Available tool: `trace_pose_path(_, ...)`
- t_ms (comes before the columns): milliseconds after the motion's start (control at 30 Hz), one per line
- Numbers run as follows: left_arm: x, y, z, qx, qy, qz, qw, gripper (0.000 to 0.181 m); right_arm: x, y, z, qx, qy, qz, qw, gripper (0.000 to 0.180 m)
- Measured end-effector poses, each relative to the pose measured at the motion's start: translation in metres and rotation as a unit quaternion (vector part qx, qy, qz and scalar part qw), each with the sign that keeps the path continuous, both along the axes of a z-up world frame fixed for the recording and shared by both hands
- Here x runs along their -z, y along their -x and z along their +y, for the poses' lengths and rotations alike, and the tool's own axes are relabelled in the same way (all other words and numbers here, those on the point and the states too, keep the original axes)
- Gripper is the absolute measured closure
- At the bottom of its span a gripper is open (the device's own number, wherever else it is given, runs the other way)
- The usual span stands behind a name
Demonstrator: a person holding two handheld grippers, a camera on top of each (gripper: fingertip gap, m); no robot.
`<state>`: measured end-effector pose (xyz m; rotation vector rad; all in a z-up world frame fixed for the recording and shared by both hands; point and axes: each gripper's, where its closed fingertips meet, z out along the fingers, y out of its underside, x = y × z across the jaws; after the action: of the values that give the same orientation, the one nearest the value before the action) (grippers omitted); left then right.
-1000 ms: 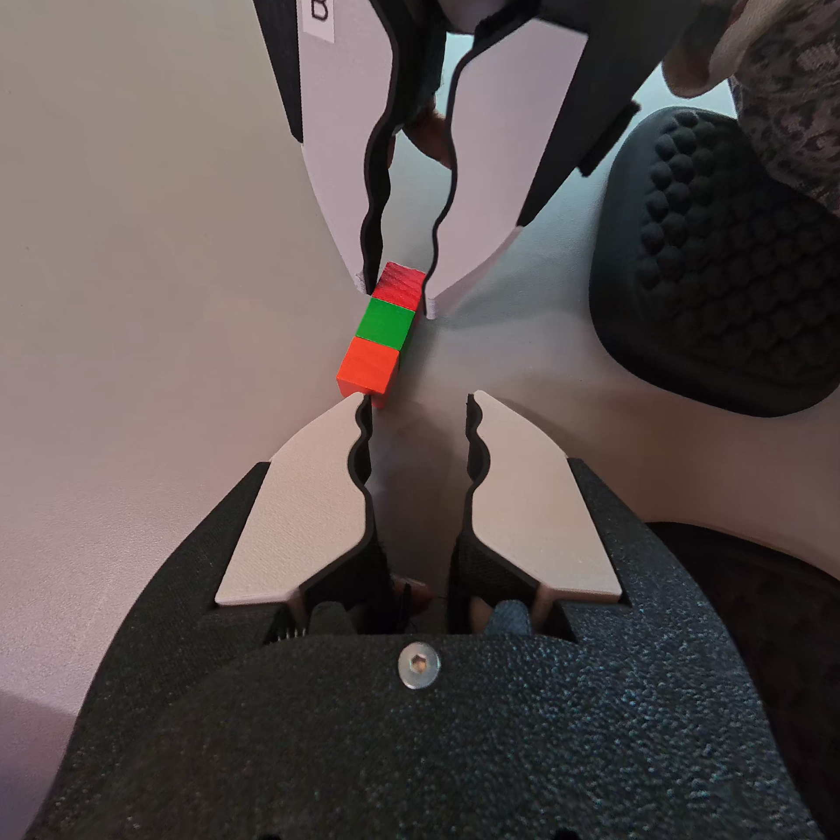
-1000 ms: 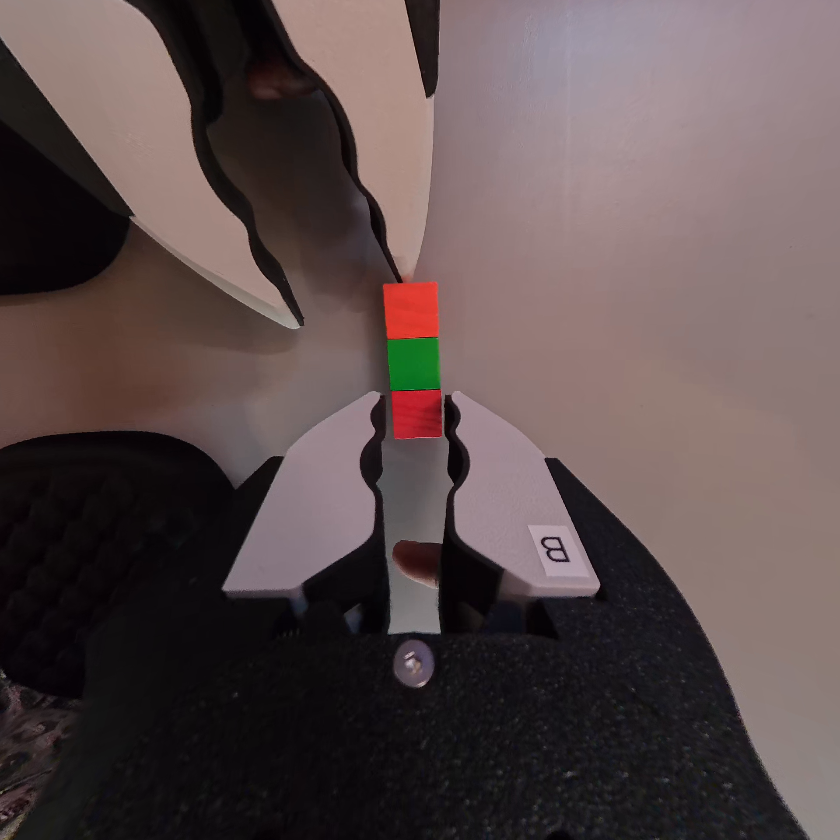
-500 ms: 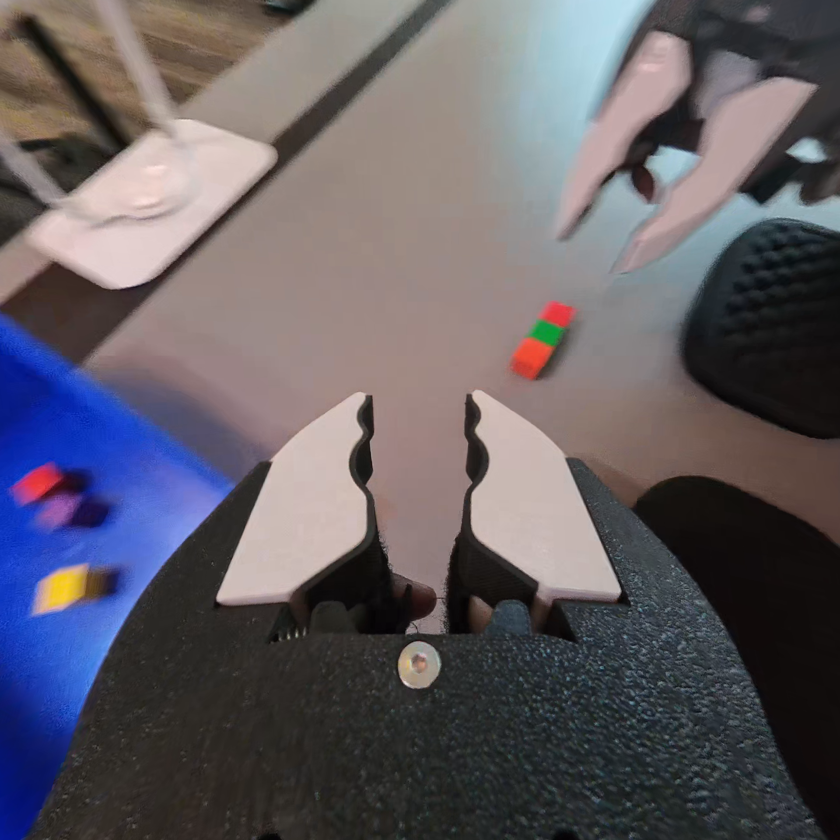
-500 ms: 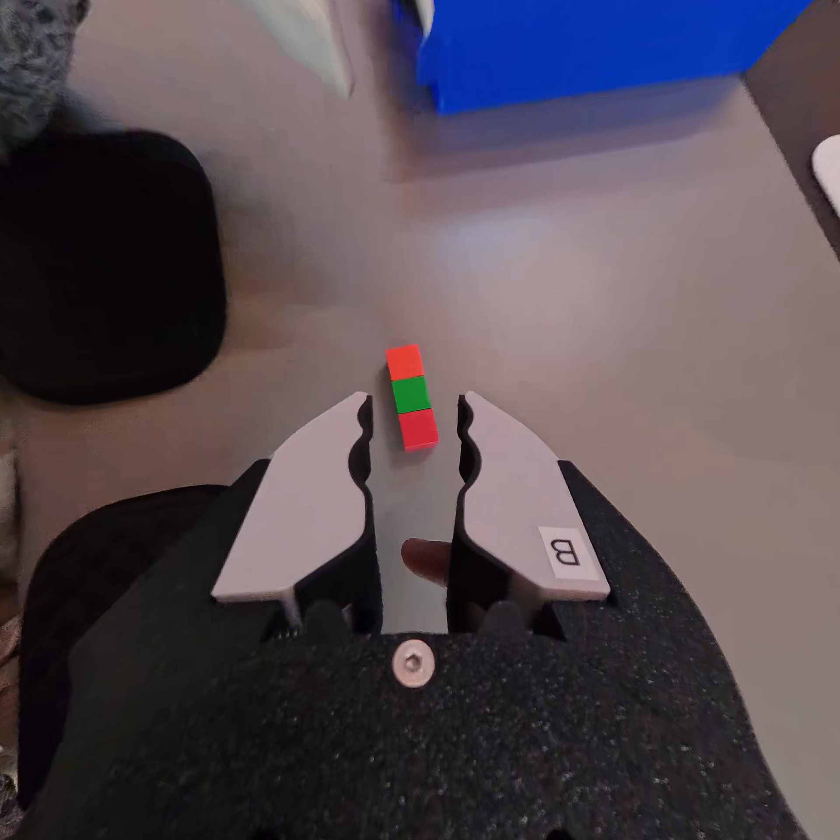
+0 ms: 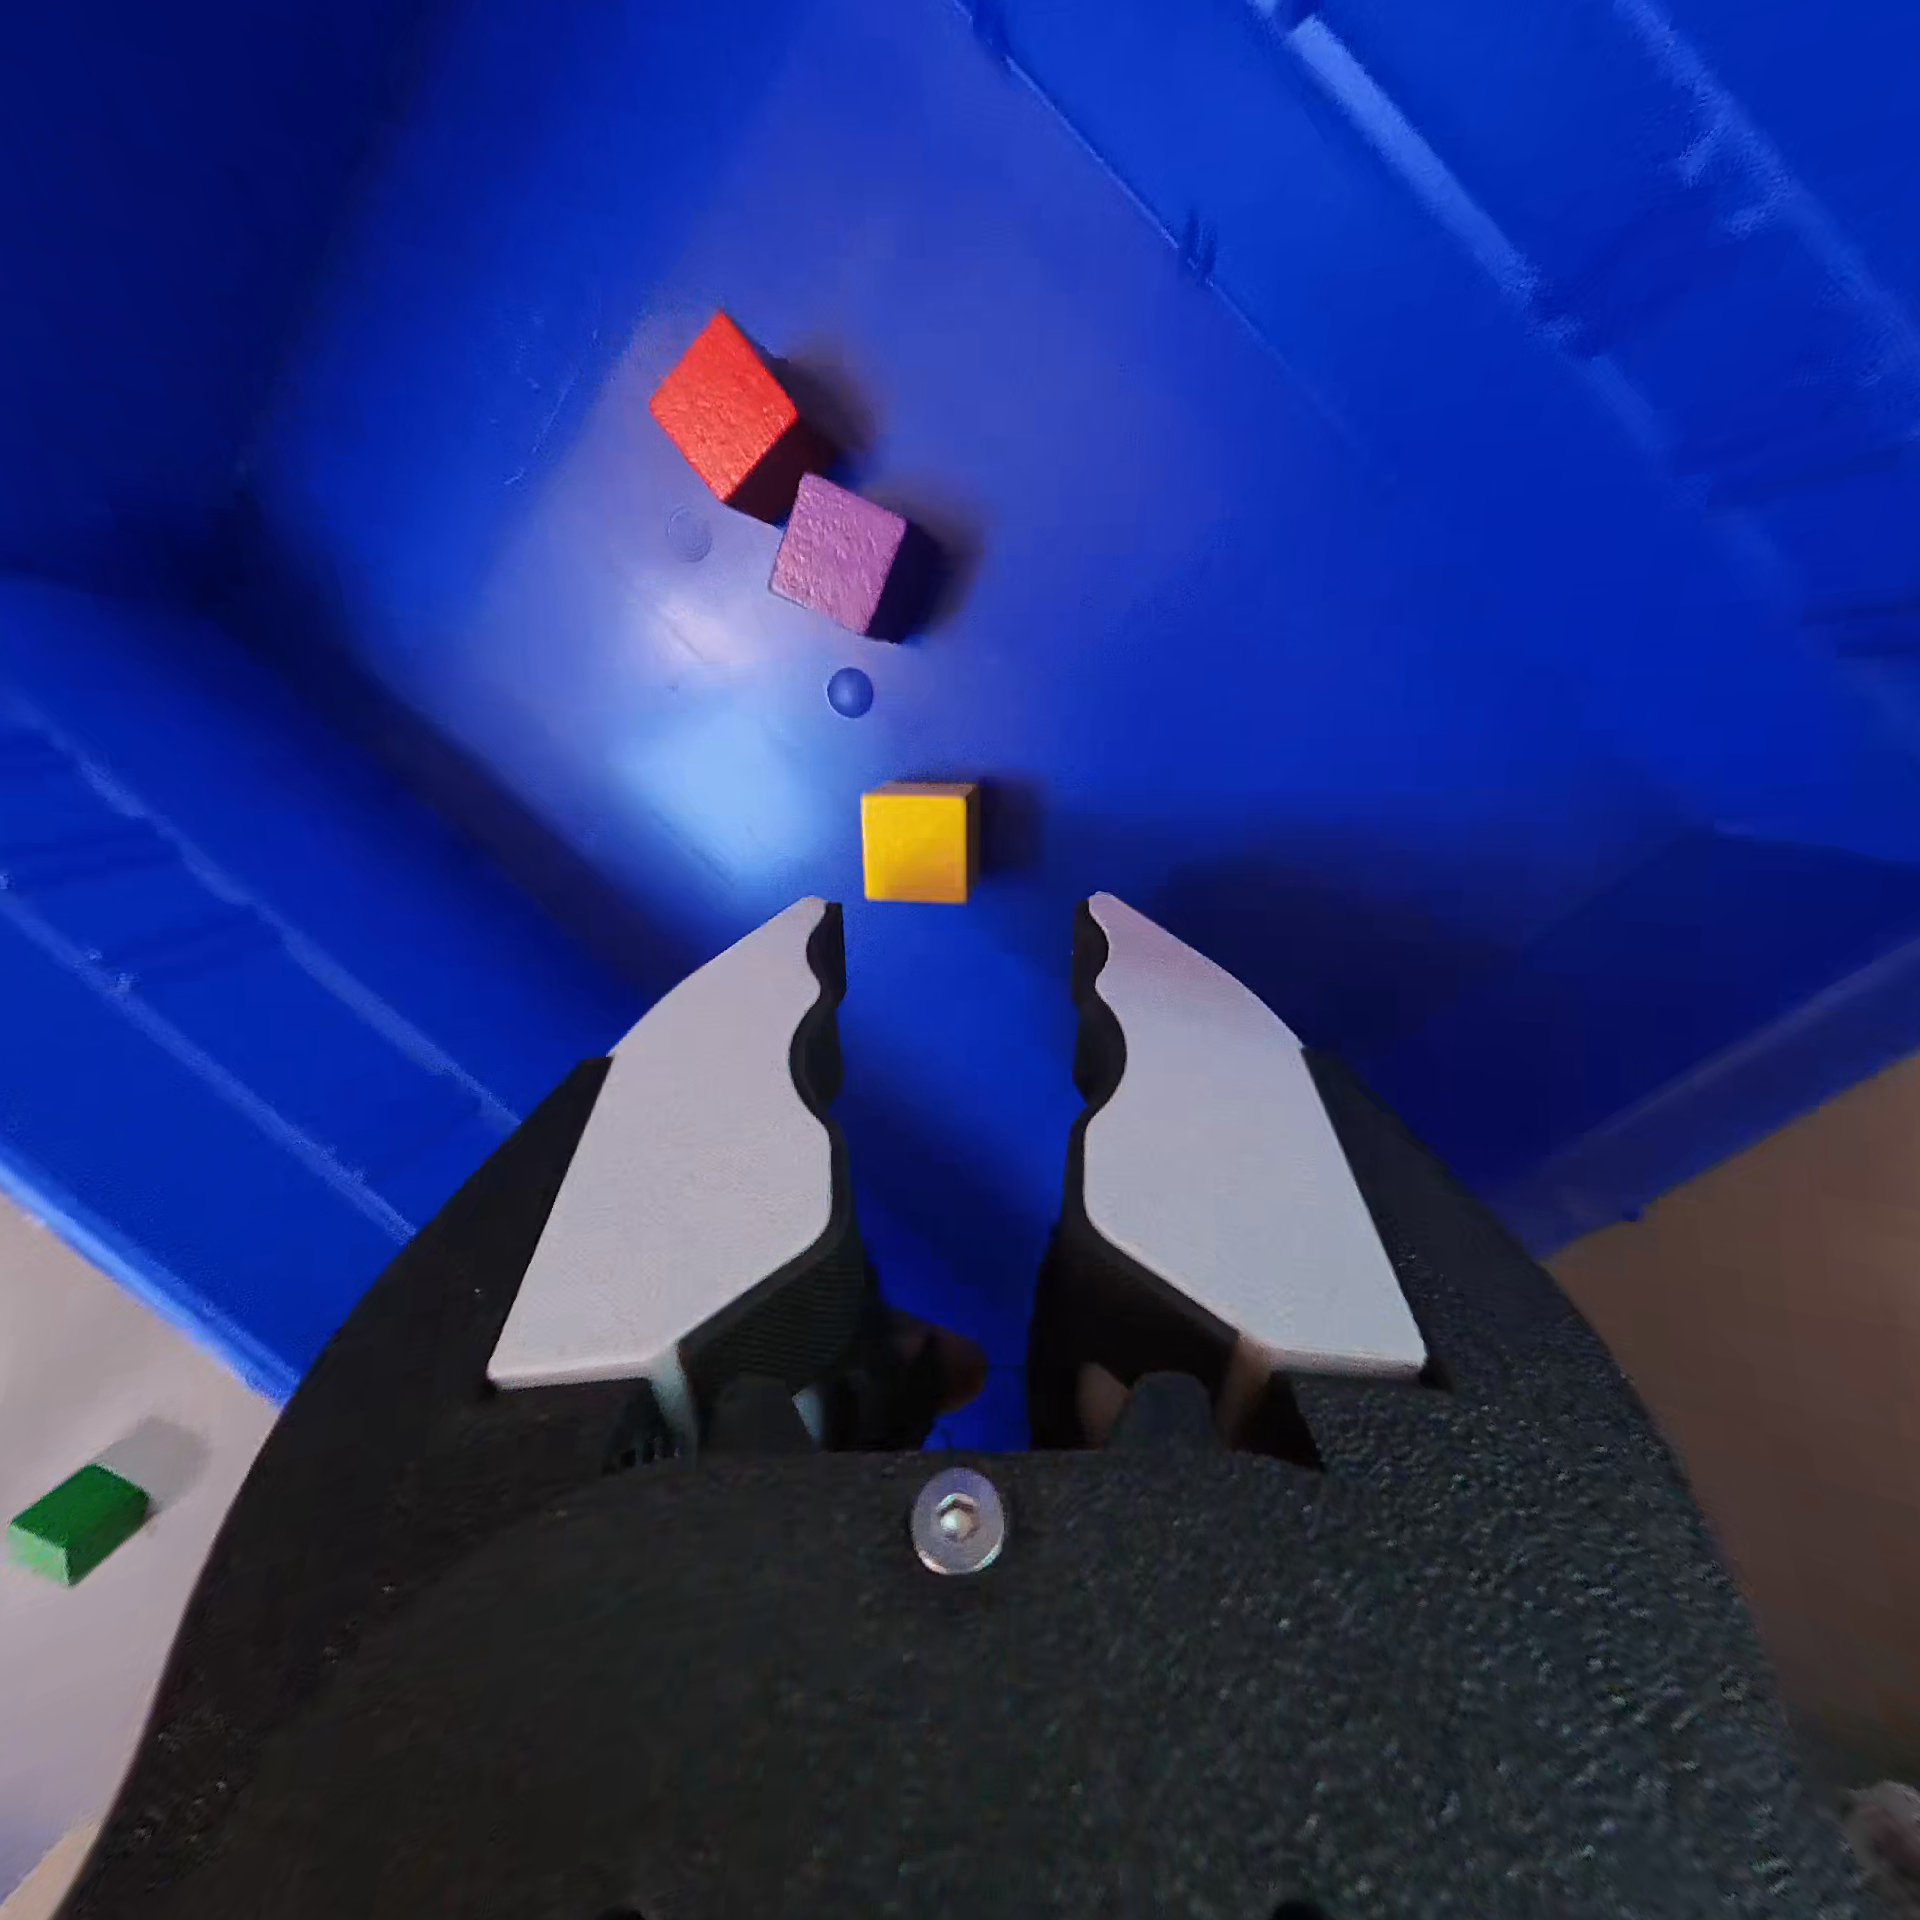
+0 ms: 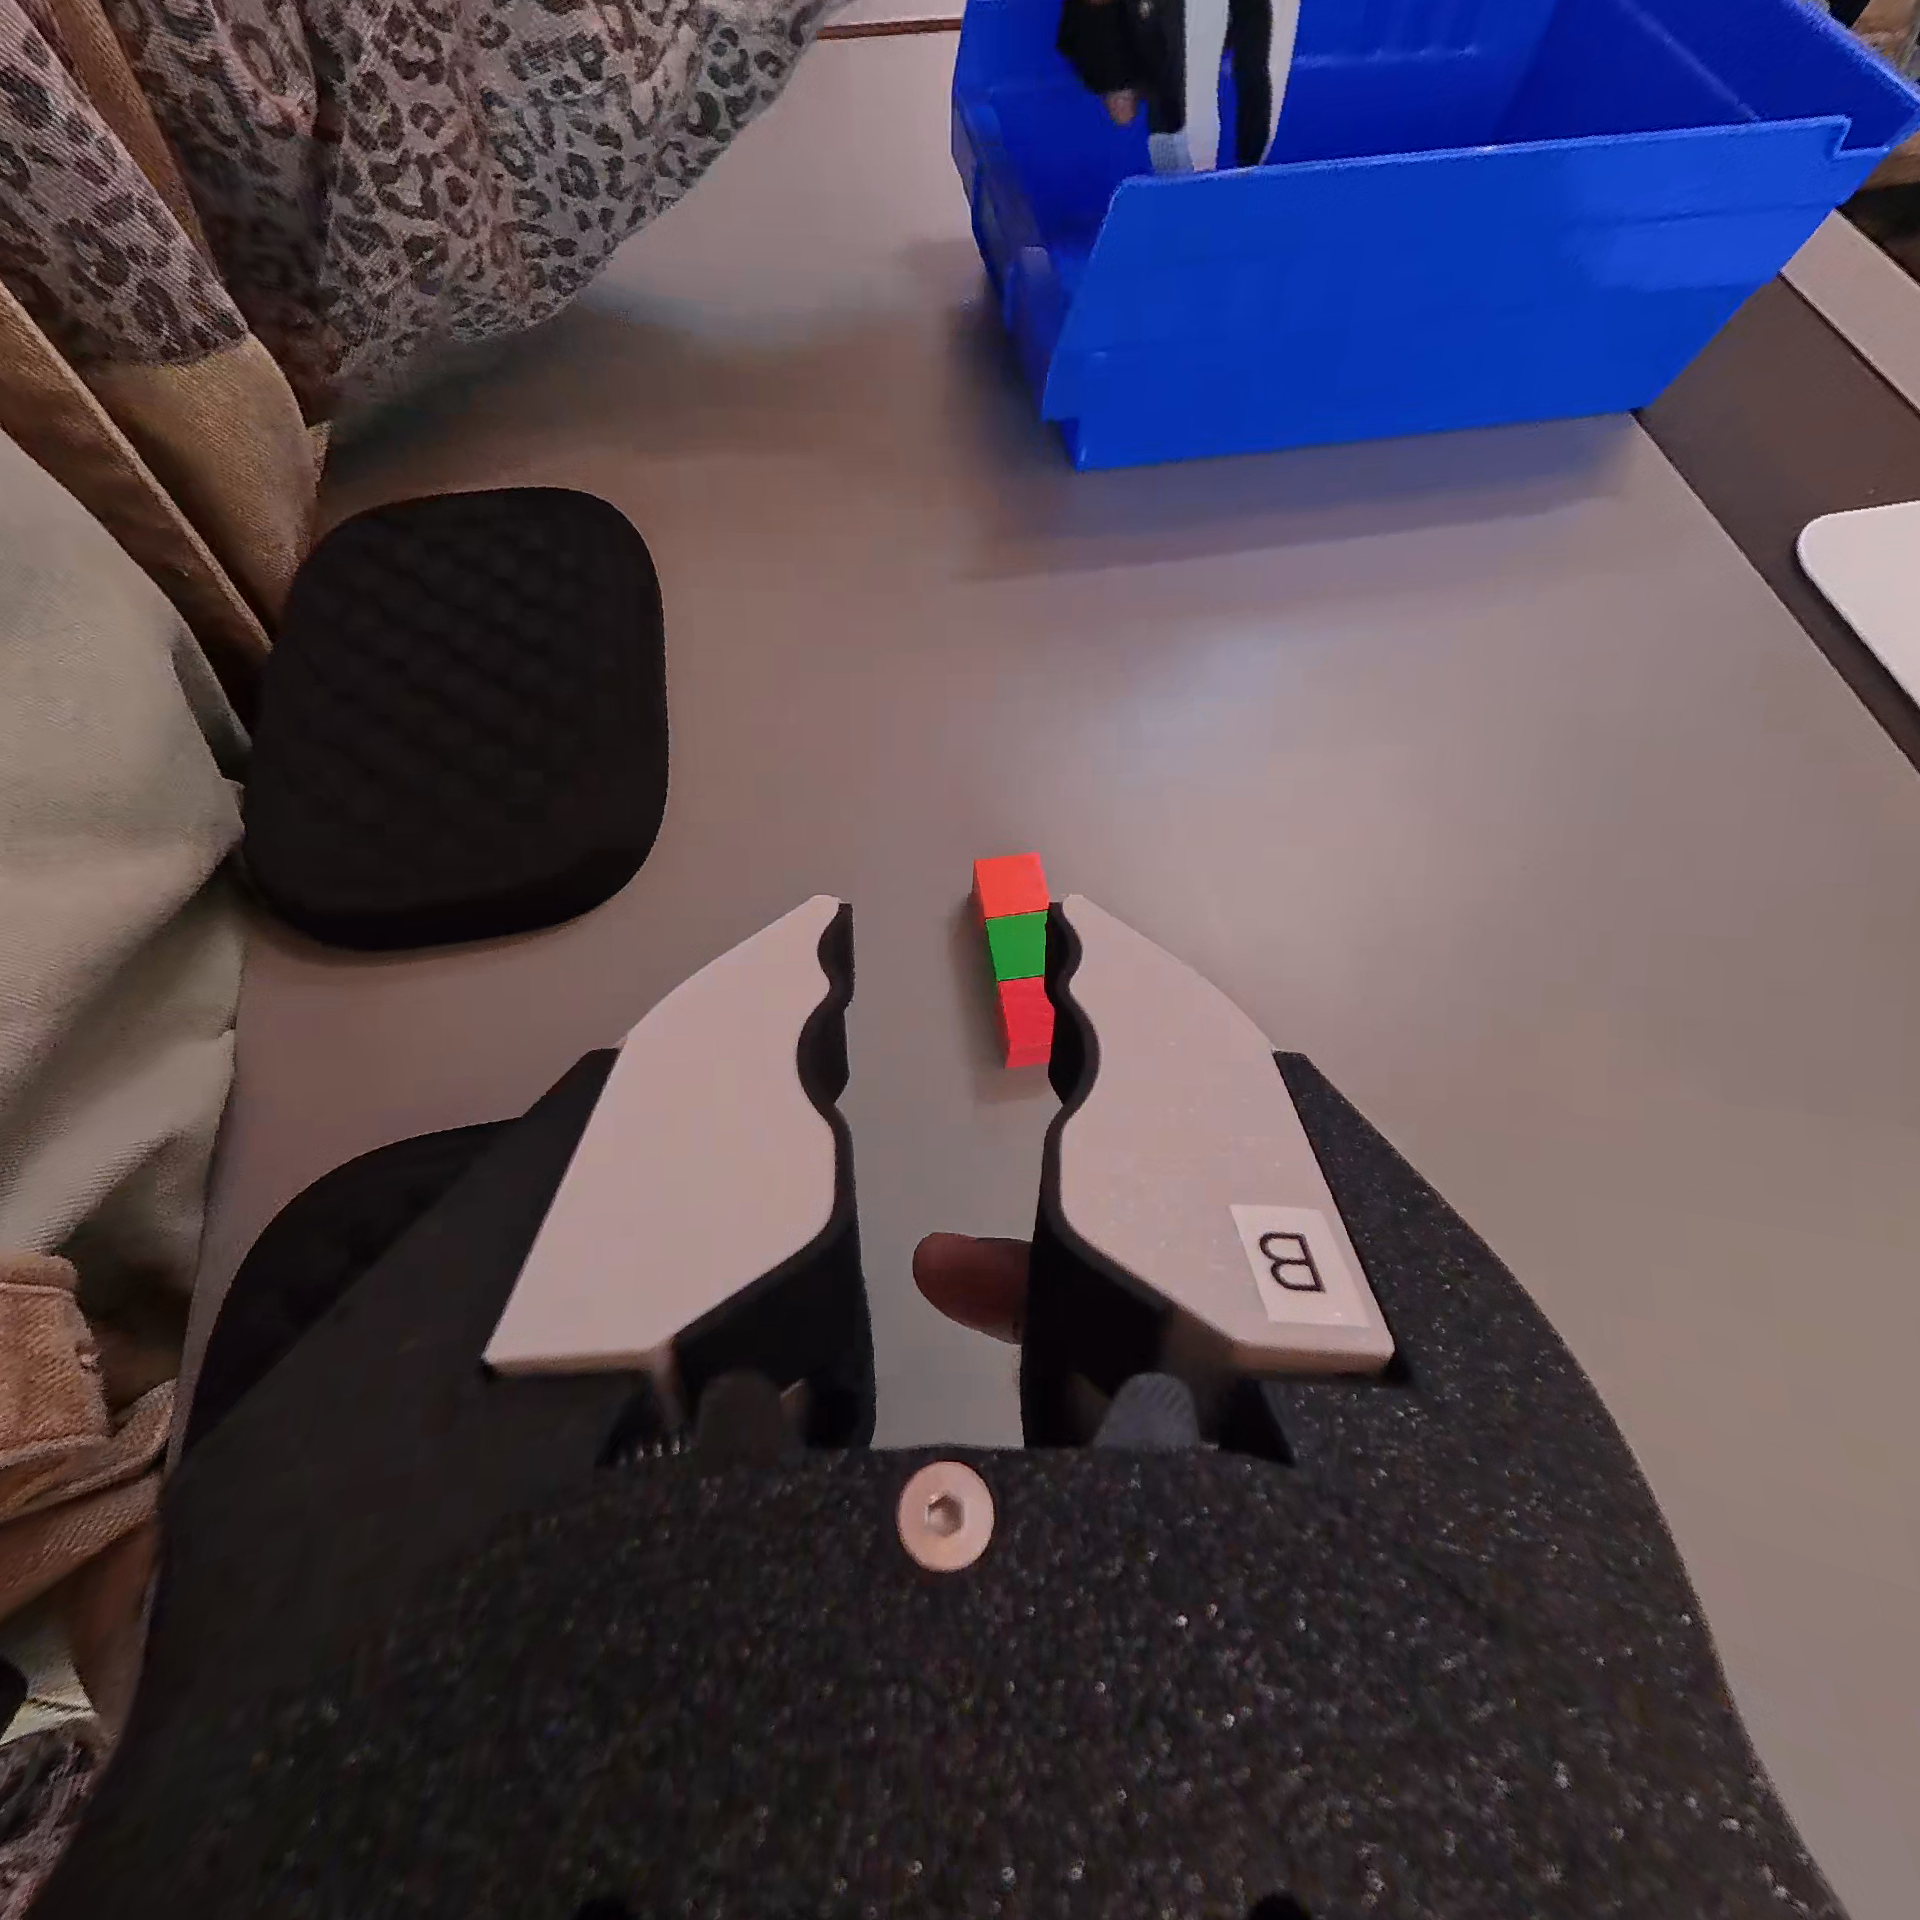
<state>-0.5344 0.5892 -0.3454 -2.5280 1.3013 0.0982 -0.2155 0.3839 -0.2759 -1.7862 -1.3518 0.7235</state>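
My left claw [image 5: 956,914] hangs spread inside the blue bin [image 5: 1455,520], the yellow cube [image 5: 916,844] just ahead. I'd centre it before pinching. My right claw [image 6: 951,914], spread and empty, hovers over the table's [image 6: 1455,831] three-cube row [image 6: 1016,961].

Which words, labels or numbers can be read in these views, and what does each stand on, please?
White sticker on a finger of the right gripper: one large black printed character, clear, not quoted here.
Left wrist view: no writing on the blue bin or the left gripper.
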Motion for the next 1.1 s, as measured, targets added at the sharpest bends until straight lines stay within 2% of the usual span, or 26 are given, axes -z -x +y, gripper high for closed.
trace_pose_path(167, 0.02, 0.002, 0.014, 0.002, 0.035, 0.024, 0.999, 0.142, 0.003, -0.001, 0.002, 0.002, 0.003, -0.005, 1.0, 0.145)
trace_pose_path(200, 0.023, 0.003, 0.014, 0.003, 0.042, 0.026, 0.999, 0.146, 0.003, -0.001, 0.002, 0.002, 0.002, -0.005, 1.0, 0.145)
trace_pose_path(233, 0.026, 0.002, 0.014, 0.003, 0.049, 0.023, 0.999, 0.158, 0.004, -0.001, 0.002, 0.003, 0.002, -0.005, 1.0, 0.145)
trace_pose_path(267, 0.025, 0.002, 0.013, -0.002, 0.048, 0.012, 0.999, 0.159, 0.004, -0.001, 0.003, 0.003, 0.001, -0.004, 1.0, 0.145)
trace_pose_path(333, 0.013, -0.007, 0.01, -0.007, 0.025, -0.031, 0.999, 0.159, 0.002, 0.0, 0.003, 0.004, -0.001, 0.001, 1.0, 0.145)
trace_pose_path(400, -0.014, -0.028, 0.005, -0.01, -0.025, -0.128, 0.991, 0.159, -0.002, 0.003, 0.004, 0.003, -0.008, 0.013, 1.0, 0.145)
trace_pose_path(467, -0.056, -0.065, -0.016, 0.009, -0.065, -0.282, 0.957, 0.159, -0.009, 0.01, 0.006, 0.002, -0.025, 0.034, 0.999, 0.145)
trace_pose_path(500, -0.082, -0.086, -0.033, 0.042, -0.085, -0.365, 0.926, 0.159, -0.014, 0.015, 0.007, 0.0, -0.031, 0.049, 0.998, 0.146)
trace_pose_path(567, -0.134, -0.124, -0.078, 0.133, -0.142, -0.497, 0.846, 0.159, -0.027, 0.026, 0.008, 0.0, -0.034, 0.089, 0.995, 0.149)
trace_pose_path(633, -0.169, -0.155, -0.125, 0.199, -0.19, -0.581, 0.766, 0.159, -0.045, 0.038, 0.009, -0.002, -0.032, 0.136, 0.99, 0.149)
trace_pose_path(733, -0.187, -0.193, -0.176, 0.227, -0.193, -0.656, 0.694, 0.159, -0.077, 0.057, 0.009, -0.007, -0.048, 0.211, 0.976, 0.151)
trace_pose_path(800, -0.187, -0.213, -0.198, 0.232, -0.173, -0.686, 0.668, 0.159, -0.099, 0.069, 0.005, -0.017, -0.045, 0.263, 0.963, 0.151)
trace_pose_path(867, -0.181, -0.228, -0.212, 0.242, -0.156, -0.693, 0.661, 0.159, -0.112, 0.079, -0.001, -0.03, -0.026, 0.299, 0.954, 0.151)
trace_pose_path(1033, -0.177, -0.241, -0.219, 0.243, -0.139, -0.706, 0.651, 0.159, -0.114, 0.088, -0.009, -0.047, 0.002, 0.317, 0.947, 0.152)
trace_pose_path(1100, -0.177, -0.241, -0.222, 0.249, -0.132, -0.71, 0.645, 0.159, -0.114, 0.088, -0.011, -0.05, 0.008, 0.32, 0.946, 0.158)
